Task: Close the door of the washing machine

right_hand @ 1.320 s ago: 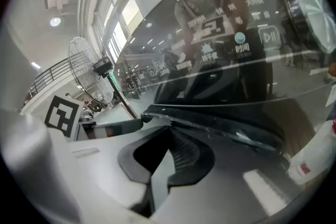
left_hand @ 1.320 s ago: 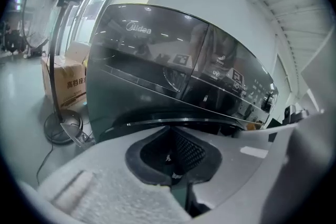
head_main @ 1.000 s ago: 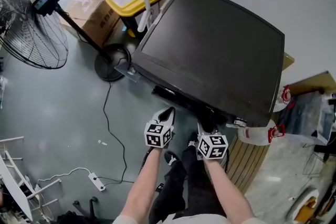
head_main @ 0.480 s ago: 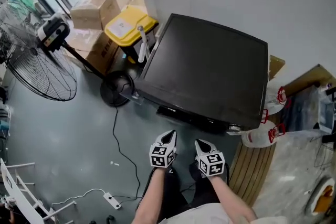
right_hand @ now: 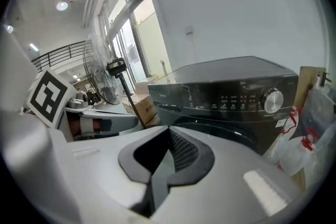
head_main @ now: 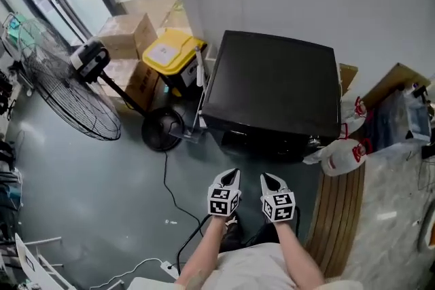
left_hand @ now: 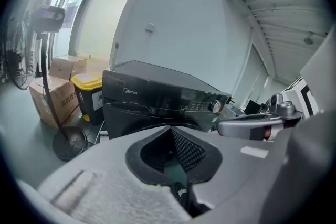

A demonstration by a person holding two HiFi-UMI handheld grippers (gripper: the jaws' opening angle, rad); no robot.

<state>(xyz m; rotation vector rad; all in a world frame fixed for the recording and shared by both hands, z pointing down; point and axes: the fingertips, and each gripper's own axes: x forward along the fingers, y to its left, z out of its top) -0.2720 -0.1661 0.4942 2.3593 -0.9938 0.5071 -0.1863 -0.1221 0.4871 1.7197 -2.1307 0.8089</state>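
Observation:
A black front-loading washing machine (head_main: 275, 88) stands against the white wall; its control panel with a silver knob (right_hand: 272, 100) shows in both gripper views, and its front (left_hand: 157, 107) looks flush. My left gripper (head_main: 232, 177) and right gripper (head_main: 268, 179) hang side by side in front of the machine, apart from it, both shut with nothing between the jaws. The door's lower part is hidden behind the gripper bodies.
A standing fan (head_main: 75, 88) with a round base (head_main: 162, 129) is left of the machine, with a yellow-lidded bin (head_main: 171, 51) and cardboard boxes (head_main: 126, 37) behind it. Plastic bags (head_main: 343, 149) and a wooden slat panel (head_main: 336, 214) lie to the right. A cable (head_main: 170, 193) crosses the floor.
Both grippers have drawn back from the machine's front and risen; the head view has pulled away too, so the machine looks smaller and farther off.

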